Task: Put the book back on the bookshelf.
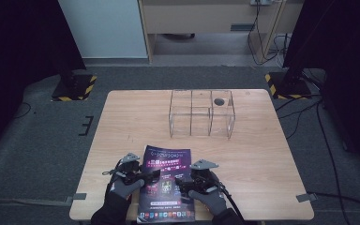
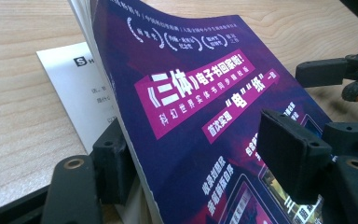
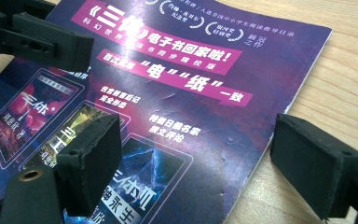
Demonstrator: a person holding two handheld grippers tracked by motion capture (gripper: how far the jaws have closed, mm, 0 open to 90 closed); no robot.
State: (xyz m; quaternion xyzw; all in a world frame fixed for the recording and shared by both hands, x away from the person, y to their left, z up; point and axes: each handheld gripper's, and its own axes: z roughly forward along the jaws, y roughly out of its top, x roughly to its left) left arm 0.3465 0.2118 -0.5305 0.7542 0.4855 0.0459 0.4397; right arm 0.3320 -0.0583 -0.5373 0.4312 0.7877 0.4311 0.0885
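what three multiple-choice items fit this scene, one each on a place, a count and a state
1. Where does the magazine lie?
A. inside the clear box
B. at the table's near edge
C. on the floor

2. How many compartments does the clear box have along its front?
A. three
B. one
C. six

3. How does the magazine's left edge sit by the left hand-held gripper?
A. flat
B. lifted between the jaws
C. torn off

B: it lies between both hands. A: two dividers split the front. B: the left gripper view shows the cover raised, white pages beneath.
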